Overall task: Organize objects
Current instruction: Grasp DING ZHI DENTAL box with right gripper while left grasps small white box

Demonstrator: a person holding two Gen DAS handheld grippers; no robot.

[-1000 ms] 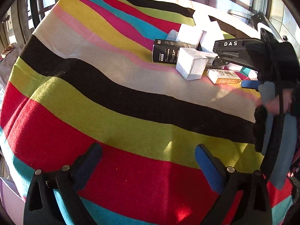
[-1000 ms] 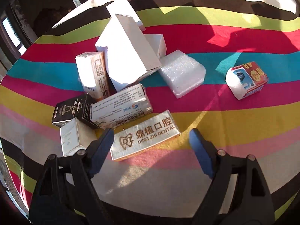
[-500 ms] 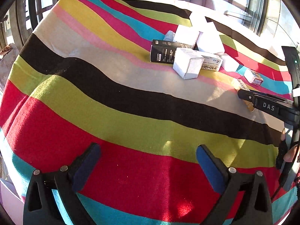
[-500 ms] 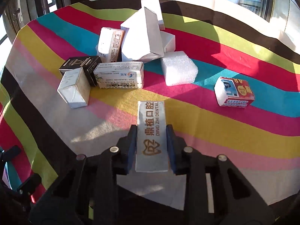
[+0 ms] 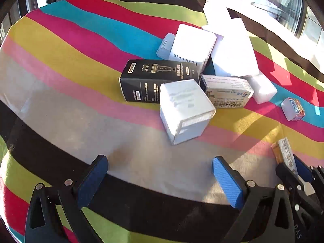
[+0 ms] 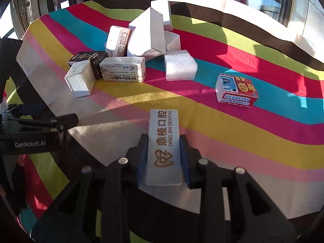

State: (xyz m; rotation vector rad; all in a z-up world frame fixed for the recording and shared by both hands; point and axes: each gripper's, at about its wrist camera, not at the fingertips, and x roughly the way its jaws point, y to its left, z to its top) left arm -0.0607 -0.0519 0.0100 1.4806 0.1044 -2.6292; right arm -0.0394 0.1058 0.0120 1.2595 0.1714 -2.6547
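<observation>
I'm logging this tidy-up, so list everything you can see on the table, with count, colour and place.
Dental box: 1, pale grey, between the right jaws.
Black box: 1, black and gold, left of the pile.
Small cube box: 1, white, front of the pile.
Printed carton: 1, white, beside the black box.
Foam block: 1, white, right of the pile.
Red-blue box: 1, apart on the right.
Plain boxes: several, white, stacked behind.
Tablecloth: 1, striped.
Left gripper: jaws open, empty.
Right gripper: jaws shut.
</observation>
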